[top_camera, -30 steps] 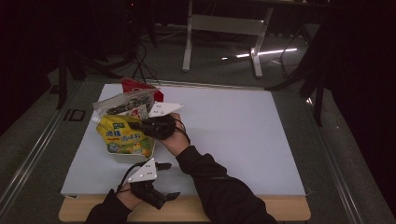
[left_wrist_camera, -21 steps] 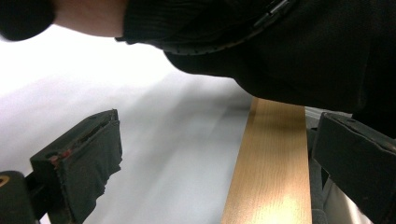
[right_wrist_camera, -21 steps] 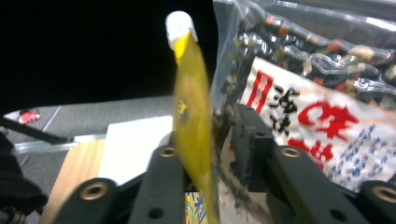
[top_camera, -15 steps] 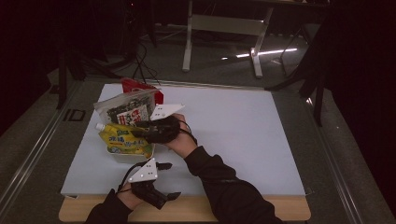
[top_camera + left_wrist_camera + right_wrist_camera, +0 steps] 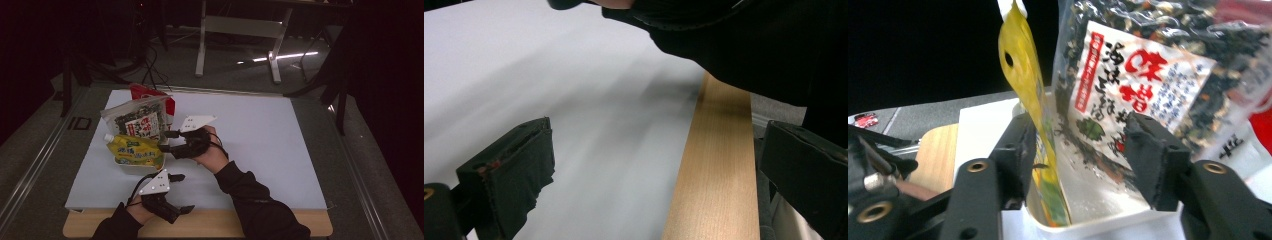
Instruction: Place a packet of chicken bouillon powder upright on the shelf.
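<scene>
A yellow spouted pouch lies in a white tub at the board's left. My right gripper points left at it; its jaws have just been opening and stand open. In the right gripper view the pouch shows edge-on between the jaws, close to the left one, with no pad pressing on it. My right gripper faces a clear bag of dried seaweed behind the pouch. That bag leans against a red packet. My left gripper rests open at the near edge, holding nothing.
A white board covers the table, with a wooden strip along its near edge. In the left gripper view my left gripper spans the board and the wooden strip, with the person's dark sleeve above.
The right gripper was shut on the yellow pouch and held it up. It has let go and drawn back to the right, and the pouch now lies in the tub. The left gripper stayed put.
</scene>
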